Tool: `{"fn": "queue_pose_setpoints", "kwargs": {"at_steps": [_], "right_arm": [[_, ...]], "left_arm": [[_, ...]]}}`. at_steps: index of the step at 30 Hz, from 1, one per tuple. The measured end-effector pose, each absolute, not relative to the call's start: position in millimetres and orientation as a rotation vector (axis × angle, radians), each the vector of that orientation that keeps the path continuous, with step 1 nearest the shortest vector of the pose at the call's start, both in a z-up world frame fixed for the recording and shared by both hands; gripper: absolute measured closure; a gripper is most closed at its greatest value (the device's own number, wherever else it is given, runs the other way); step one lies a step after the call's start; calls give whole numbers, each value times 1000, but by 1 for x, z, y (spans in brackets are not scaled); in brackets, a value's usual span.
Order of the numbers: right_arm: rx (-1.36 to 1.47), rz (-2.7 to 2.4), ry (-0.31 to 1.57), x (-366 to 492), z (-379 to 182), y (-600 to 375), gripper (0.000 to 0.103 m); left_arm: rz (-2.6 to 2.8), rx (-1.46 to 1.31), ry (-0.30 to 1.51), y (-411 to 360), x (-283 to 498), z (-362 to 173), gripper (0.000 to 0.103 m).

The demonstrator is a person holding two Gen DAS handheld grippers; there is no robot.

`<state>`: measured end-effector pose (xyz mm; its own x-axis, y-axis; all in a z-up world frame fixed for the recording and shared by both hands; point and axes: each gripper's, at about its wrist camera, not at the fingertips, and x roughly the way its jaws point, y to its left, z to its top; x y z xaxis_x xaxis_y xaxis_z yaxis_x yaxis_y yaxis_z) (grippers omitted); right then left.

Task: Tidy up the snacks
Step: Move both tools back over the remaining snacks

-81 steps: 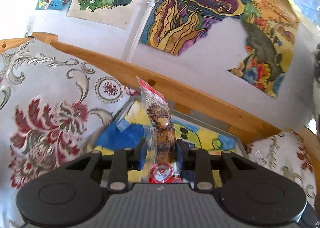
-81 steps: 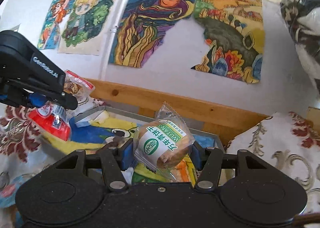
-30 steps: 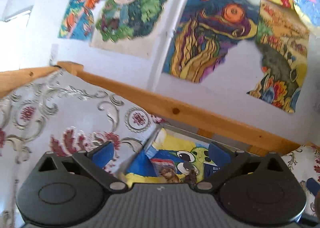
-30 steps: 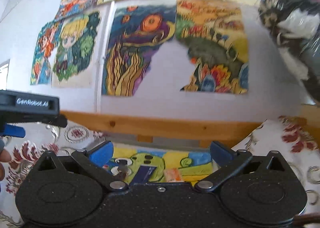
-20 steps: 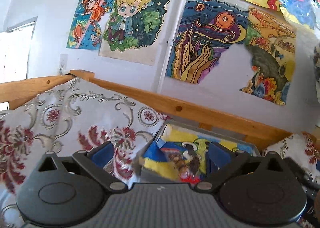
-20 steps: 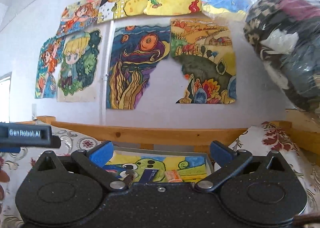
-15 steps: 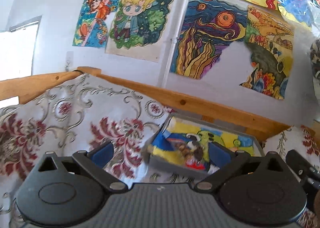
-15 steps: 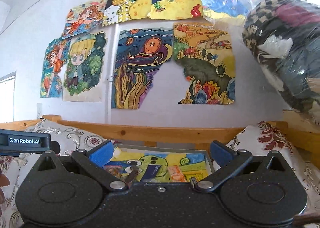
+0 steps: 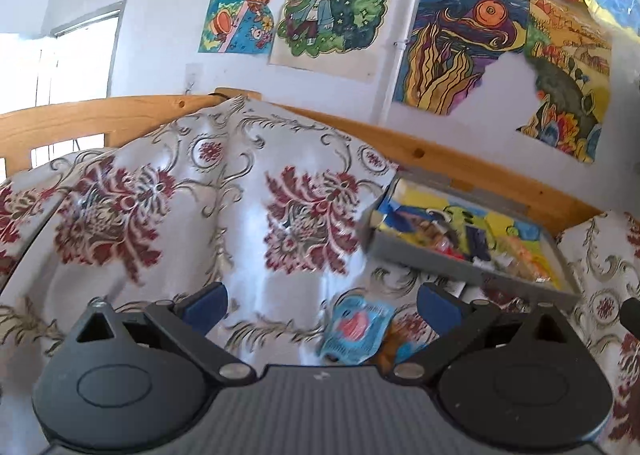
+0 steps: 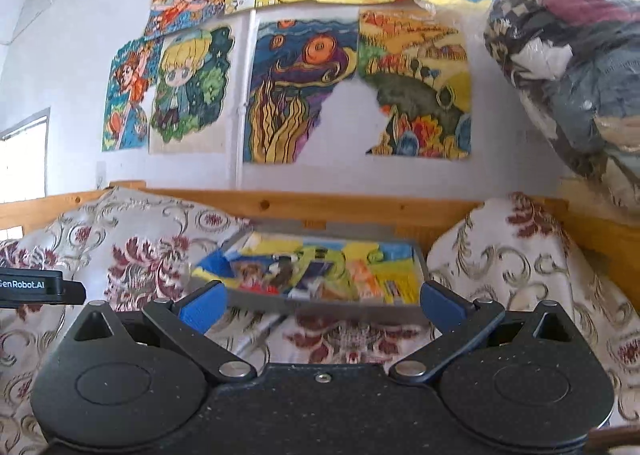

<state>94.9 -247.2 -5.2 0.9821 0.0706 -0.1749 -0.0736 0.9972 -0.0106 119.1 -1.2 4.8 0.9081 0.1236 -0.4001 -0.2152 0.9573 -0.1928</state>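
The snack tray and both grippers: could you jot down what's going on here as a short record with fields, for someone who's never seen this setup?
Setting: floral patterned cover, wooden rail behind, drawings on the wall
Tray: grey tray with a cartoon-printed bottom
Tray contents: several wrapped snacks, blurred
Loose item: blue snack packet on the cover, outside the tray
Left gripper: open, empty, the blue packet just ahead
Right gripper: open, empty, facing the tray
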Motion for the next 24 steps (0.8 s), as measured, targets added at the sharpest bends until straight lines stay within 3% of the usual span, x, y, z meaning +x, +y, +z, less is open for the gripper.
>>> {"fn": "queue_pose_setpoints", "kwargs": {"at_steps": [24], "right_arm": [[-153,184,535,95,-72,-196,1]], "left_arm": [[110,-153,570,13,115,-57,1]]}}
